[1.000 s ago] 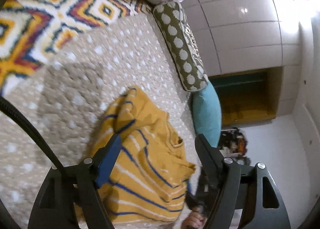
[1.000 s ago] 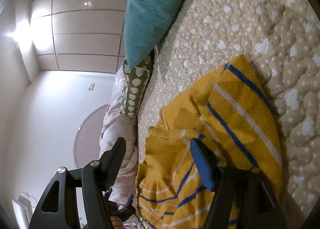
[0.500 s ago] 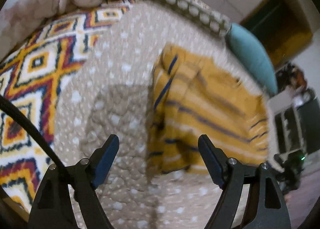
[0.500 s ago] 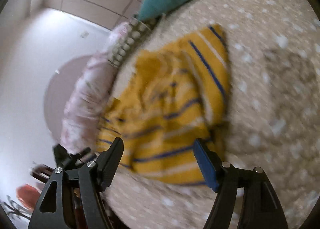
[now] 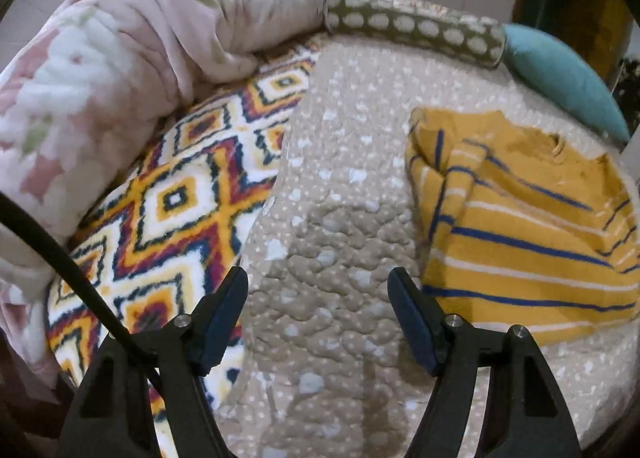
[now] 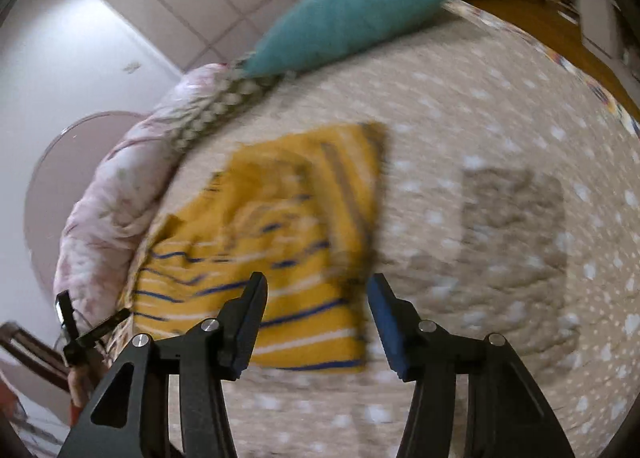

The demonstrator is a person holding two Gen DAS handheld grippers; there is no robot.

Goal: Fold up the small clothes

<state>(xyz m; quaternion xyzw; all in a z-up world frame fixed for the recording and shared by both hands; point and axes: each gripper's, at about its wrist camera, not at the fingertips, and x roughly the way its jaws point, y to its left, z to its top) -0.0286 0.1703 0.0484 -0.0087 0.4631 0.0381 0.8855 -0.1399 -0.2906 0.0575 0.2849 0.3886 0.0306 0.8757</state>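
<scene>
Both tools, left tool [image 5: 318, 292] and right tool [image 6: 316, 294], stood open and empty, jaws just narrowing, above the bed [image 5: 340, 186]; yellow striped sweater [image 5: 520, 226] lay part-folded, next needing a fresh edge grasp.

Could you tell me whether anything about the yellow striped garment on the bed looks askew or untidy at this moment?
Yes. The yellow striped garment lies on the beige quilt only roughly folded: its left edge is bunched into a thick roll and the upper edge is ragged and uneven. Neither tool touches it.
</scene>
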